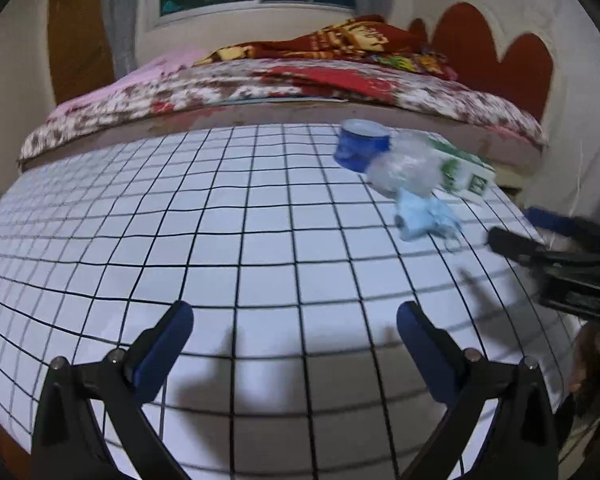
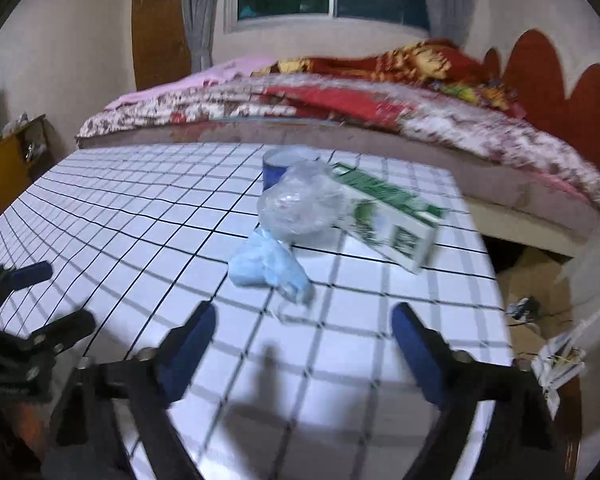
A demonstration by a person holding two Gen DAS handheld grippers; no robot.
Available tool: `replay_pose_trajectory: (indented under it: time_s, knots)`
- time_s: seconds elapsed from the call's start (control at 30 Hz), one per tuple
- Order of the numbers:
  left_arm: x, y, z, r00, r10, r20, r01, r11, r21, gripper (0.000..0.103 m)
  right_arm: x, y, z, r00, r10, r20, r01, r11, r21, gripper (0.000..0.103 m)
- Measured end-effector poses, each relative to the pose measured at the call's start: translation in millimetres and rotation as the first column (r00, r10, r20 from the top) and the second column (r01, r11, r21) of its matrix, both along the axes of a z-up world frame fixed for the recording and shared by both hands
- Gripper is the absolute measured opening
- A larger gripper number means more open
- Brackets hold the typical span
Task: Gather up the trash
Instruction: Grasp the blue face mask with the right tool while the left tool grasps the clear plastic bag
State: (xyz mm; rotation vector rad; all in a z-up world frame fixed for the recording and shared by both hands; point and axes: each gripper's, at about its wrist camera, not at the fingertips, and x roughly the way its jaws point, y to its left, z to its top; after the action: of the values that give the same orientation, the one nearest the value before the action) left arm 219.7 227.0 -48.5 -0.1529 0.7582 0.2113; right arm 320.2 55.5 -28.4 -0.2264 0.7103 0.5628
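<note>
My left tool hangs over bare tabletop, fingers apart, empty. Trash cluster at its 1 o'clock: blue cup upright, contents unseen; clear crumpled plastic; blue wad; green carton. My right tool, apart and empty, sits nearer, wad at 12 o'clock.

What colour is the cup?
The cup is blue with a pale inside, seen best from the left wrist.
</note>
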Motion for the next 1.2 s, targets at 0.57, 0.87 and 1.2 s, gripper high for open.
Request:
replay_pose_trajectory:
  time_s: [0.57,0.87,1.2]
  knots:
    - [52,-13,-7,0.996,-0.092,0.013,0.093,0.993,-0.077,0.091,17,-5,-12,0.997,0.052,-0.055,-0.053,0.999,-0.009,0.023]
    - [121,-66,0,0.983,-0.185,0.019,0.186,0.982,-0.044,0.086,59,-100,6,0.974,-0.22,-0.045,0.222,0.974,0.038,0.023]
    - [185,-77,-11,0.985,-0.164,-0.055,0.163,0.987,-0.013,0.068,96,-115,-3,0.959,-0.267,-0.094,0.272,0.961,0.04,0.023]
